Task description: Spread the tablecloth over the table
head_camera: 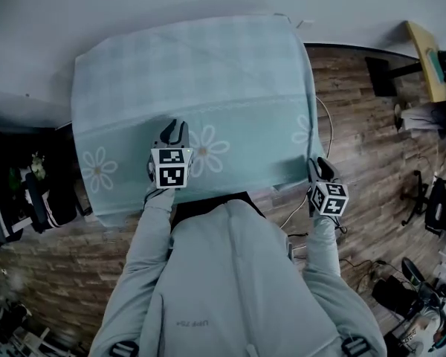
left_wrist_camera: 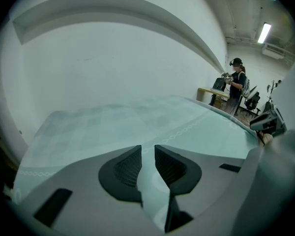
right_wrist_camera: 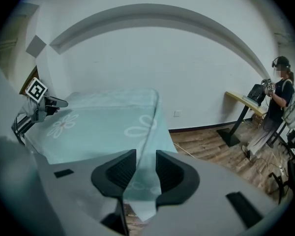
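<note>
So the pale teal checked tablecloth with white daisies (head_camera: 208, 73) is lying over the table and covers the whole top, with its sides draping off.

My left gripper (head_camera: 175, 129) sits over the cloth at about 6 o'clock. Its jaws are a little apart, cloth shows in the gap, and the pads aren't clamping anything as far as I can see. My right gripper (head_camera: 321, 163) is at the 4 o'clock corner. Its jaws are wider apart and straddle the hanging edge without pinching it.

My worry is this: if I close the right one on just that thin hem and tug, it'll probably slip out. Or, with the left side loose, the whole sheet could skew towards 4 o'clock and pull short at the 10 o'clock corner.

Stuff I can't check:
- My own grey hoodie (head_camera: 230, 274) blocks the near hem.
- The drop at 12 o'clock is out of sight.
- The table itself is buried, so I can't tell how even the overhang is.
- The 7 o'clock corner looks rumpled, but it's too dim to be sure.
</note>
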A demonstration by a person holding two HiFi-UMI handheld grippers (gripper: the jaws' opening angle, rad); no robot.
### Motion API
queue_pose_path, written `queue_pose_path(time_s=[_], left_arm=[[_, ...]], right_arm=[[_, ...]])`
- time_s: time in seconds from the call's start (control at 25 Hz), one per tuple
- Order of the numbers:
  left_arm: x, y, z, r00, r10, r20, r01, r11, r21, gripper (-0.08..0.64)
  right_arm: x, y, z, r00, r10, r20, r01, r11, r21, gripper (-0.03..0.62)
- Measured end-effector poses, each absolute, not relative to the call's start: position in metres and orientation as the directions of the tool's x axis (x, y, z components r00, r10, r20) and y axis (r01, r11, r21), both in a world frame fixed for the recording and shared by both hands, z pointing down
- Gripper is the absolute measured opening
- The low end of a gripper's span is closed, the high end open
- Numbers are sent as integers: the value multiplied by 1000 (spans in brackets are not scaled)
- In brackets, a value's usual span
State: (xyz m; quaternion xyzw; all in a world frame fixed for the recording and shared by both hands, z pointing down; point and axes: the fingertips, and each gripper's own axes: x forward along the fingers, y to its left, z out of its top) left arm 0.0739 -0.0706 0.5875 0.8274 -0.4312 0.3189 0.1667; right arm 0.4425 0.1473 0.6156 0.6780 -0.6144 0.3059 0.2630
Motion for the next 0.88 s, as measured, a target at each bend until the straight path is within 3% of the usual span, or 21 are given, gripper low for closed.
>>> queue_pose_path(time_s=[0.36,0.64,0.88], left_arm=[[179,-23,579,587,-489,645,-668,-743,46,86],[229,9,576,664,-393,635,-561,-824,76,86],[250,30,575,697,-337,633,-493,-866,82,86]], right_arm=[[428,176,632,86,-636,767,-994,-106,23,132],[429,179,632,117,-617,779,-993,-90,78,44],[458,189,623,199,-602,774,-980,-116,162,23]])
